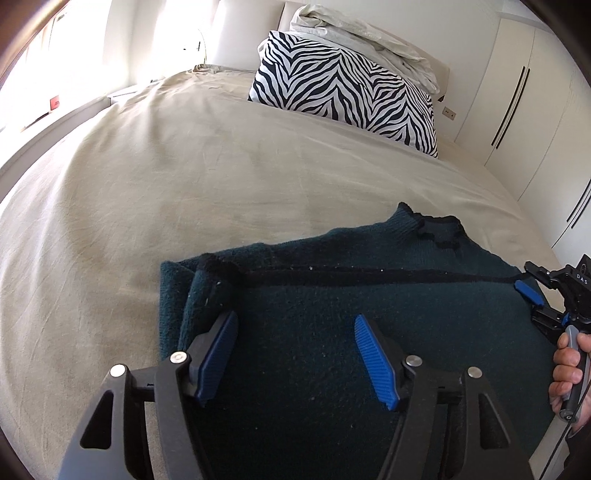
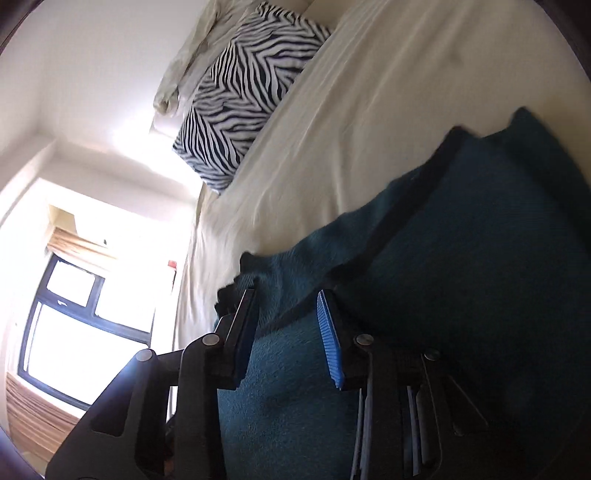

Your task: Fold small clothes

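A dark teal knit sweater (image 1: 332,291) with black trim lies partly folded on the beige bed sheet (image 1: 166,177). Its collar points to the far side and a sleeve is doubled over at its left edge. My left gripper (image 1: 297,354) hovers just over the sweater's near left part, open, with nothing between its blue pads. At the sweater's right edge sits my right gripper (image 1: 530,302), held by a hand (image 1: 565,369). In the right wrist view the right gripper (image 2: 288,321) is rolled sideways, and its pads stand apart over the sweater (image 2: 461,240) with the trimmed edge showing in the gap.
A zebra-print pillow (image 1: 343,88) and a crumpled white duvet (image 1: 362,33) lie at the head of the bed. White wardrobe doors (image 1: 524,92) stand along the right. A bright window (image 2: 74,314) is on the left side. The sheet (image 2: 369,110) stretches bare beyond the sweater.
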